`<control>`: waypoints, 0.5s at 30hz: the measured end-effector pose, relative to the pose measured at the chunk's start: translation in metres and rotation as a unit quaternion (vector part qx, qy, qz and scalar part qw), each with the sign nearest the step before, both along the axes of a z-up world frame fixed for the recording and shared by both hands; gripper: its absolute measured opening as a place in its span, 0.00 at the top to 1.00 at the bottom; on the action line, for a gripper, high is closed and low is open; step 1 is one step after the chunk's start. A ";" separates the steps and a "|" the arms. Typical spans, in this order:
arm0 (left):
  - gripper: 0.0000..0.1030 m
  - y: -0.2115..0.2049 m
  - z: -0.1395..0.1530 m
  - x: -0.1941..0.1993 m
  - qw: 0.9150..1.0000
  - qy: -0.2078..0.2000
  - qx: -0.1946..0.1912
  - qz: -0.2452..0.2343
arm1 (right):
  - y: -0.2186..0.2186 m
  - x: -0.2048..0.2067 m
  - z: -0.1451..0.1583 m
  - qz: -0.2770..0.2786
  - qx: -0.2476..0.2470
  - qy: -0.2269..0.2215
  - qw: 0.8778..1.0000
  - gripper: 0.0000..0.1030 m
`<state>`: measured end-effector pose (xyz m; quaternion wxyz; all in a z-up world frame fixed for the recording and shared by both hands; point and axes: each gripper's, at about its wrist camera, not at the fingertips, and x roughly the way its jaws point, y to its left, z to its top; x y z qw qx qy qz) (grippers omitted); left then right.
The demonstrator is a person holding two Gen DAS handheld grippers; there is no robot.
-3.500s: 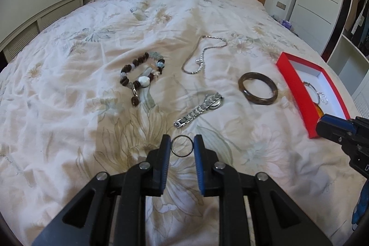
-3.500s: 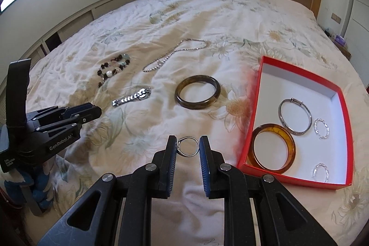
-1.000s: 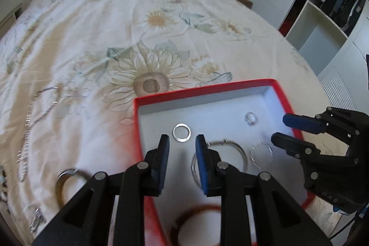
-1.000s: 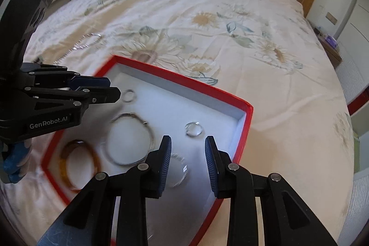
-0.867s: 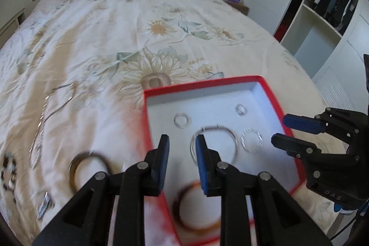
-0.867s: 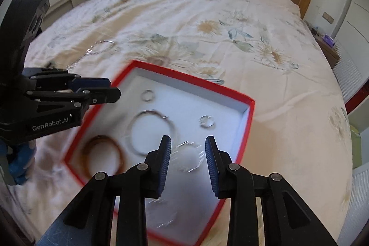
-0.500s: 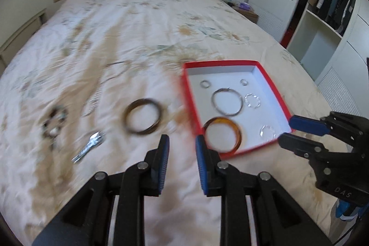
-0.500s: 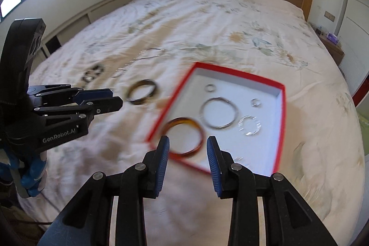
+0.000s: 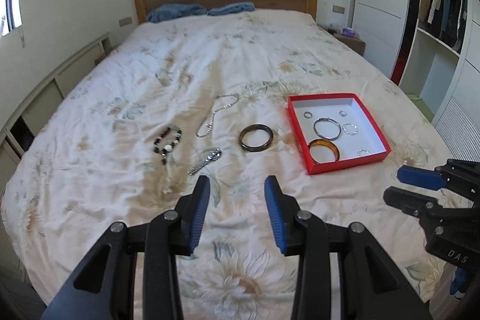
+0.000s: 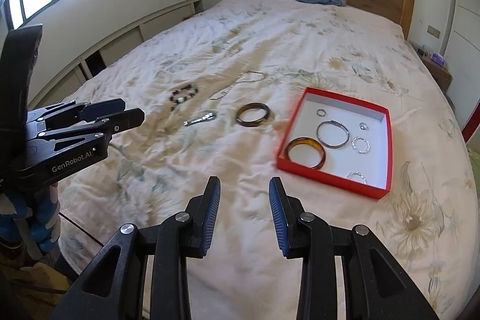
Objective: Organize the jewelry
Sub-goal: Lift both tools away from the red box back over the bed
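We start with the red box, which sits right of centre in the left wrist view, open-topped with a white floor so small pieces show up against it. Inside we see an amber bangle at the near left corner, a large silver hoop bracelet in the middle, and four small silver rings scattered around them. We judge these are the sorted pieces, laid flat and apart so nothing tangles.

Just left of the box, on the bedspread, lies a dark bangle, the nearest unsorted item. Further left we find a metal watch, a beaded bracelet and, above them toward the frame's middle, a silver chain necklace. They lie in a loose row, well apart, which leaves each one room to be picked singly.

Our left gripper hovers at the lower centre with its fingers spread wide and nothing between them. Our right gripper fills the lower centre of its own view, equally wide and empty; in the left view it shows at the right edge, below the box. We judge both are held back from the spread to survey it, and the dark bangle looks the easiest next pick.
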<state>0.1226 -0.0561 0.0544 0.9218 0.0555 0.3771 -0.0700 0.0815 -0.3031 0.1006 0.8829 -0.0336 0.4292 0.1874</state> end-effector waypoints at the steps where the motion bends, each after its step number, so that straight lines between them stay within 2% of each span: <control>1: 0.65 0.001 0.003 -0.006 1.000 -0.004 0.004 0.001 | 0.002 -0.005 0.002 0.002 -0.001 -0.001 1.000 0.67; 7: 0.65 0.011 0.010 -0.029 1.000 -0.014 0.004 0.006 | 0.018 -0.028 0.013 0.003 0.000 -0.006 1.000 0.67; 15: 0.65 0.029 0.008 -0.037 1.000 -0.018 0.005 0.021 | 0.036 -0.035 0.016 0.004 -0.004 -0.007 1.000 0.67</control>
